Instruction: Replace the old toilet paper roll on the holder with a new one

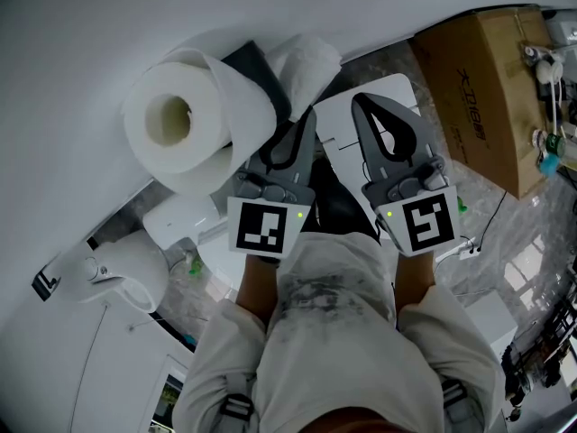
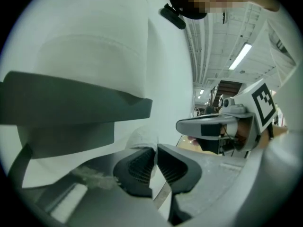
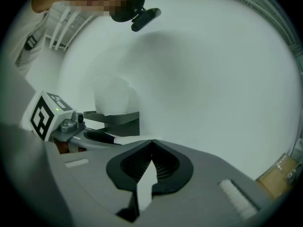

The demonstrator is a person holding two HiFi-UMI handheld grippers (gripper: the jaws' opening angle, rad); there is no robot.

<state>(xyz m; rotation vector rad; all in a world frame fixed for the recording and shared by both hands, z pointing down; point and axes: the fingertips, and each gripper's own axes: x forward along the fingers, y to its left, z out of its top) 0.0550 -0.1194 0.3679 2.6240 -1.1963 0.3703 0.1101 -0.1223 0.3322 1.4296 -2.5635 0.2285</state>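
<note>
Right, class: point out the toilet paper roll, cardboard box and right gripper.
toilet paper roll (image 1: 204, 130), head view, white end face.
cardboard box (image 1: 478, 106), head view, brown printed face.
right gripper (image 3: 151, 141), right gripper view, between its closed fingertips.

Bathroom corner, toilet (image 1: 126, 278), wall-hung paper roll (image 1: 176, 120)

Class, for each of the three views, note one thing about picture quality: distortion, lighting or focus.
Head view: even, soft light, toilet paper roll sharp, but the wide lens curves the base of the white wall. Left gripper view: fisheye circle with dark corners, ceiling strip light glaring, the near grey holder soft. Right gripper view: same dark rim, a faint shadow high on the wall.
</note>
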